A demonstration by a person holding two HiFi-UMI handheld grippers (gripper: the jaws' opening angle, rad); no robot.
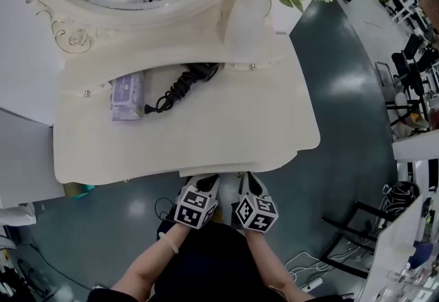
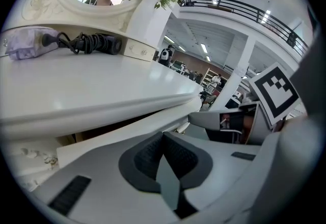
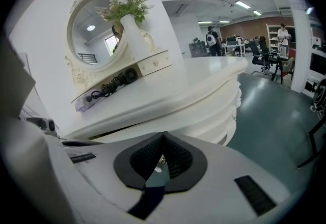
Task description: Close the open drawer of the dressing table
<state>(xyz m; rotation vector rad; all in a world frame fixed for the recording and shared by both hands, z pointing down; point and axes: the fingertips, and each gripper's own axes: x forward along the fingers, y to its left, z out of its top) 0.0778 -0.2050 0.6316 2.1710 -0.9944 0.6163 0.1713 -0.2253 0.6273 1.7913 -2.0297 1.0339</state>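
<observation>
You're at the pushing step: left gripper (image 1: pixel 208 184) and right gripper (image 1: pixel 248 185), jaws together and empty, sit at the front of the drawer (image 1: pixel 195 172), which juts slightly from under the desk (image 1: pixel 226 122). The next move calls for a straight, even push inward.

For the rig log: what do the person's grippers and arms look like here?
The left gripper and right gripper are light grey moulded shells, each carrying a cube of black-and-white square markers. Their jaws have dark ribbed pads. No sleeves reach the forearms; a pale band circles the left wrist, and the clothing is dark.
</observation>
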